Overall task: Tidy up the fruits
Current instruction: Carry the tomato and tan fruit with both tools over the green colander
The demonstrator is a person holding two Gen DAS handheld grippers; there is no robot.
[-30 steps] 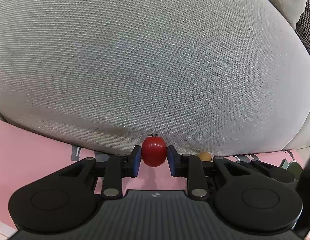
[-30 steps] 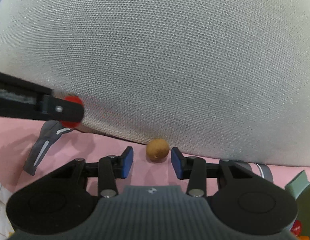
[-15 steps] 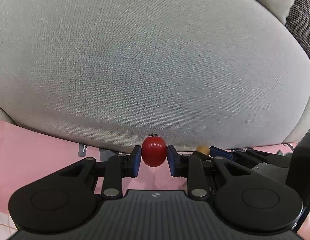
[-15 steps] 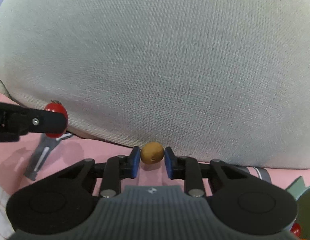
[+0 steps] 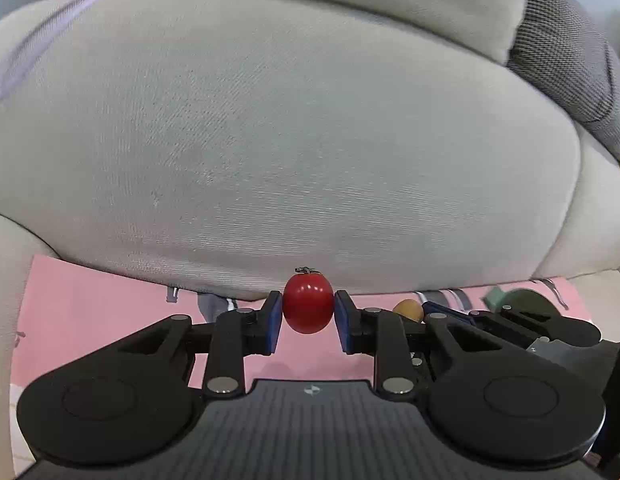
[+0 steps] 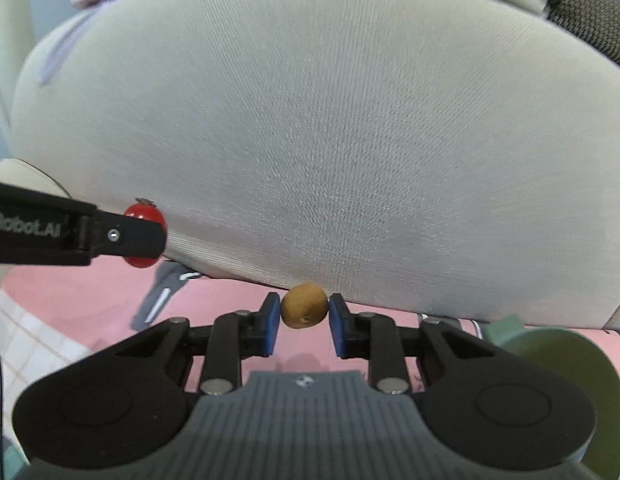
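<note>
Between left claw (image 5: 307,316) pads, red tomato (image 5: 307,307); in right claw (image 6: 303,314), brown fruit (image 6: 303,311).

A cherry tomato (image 5: 307,308) sits between the left gripper (image 5: 307,322)'s jaws, a longan (image 6: 303,306) between the right gripper (image 6: 303,322)'s. Beyond both pairs of jaws rises a sofa cushion (image 5: 293,152); below them lies a mat (image 5: 89,312). Right of the right jaws stands a bowl (image 6: 562,364). The tomato hangs left of the longan, well apart.
</note>
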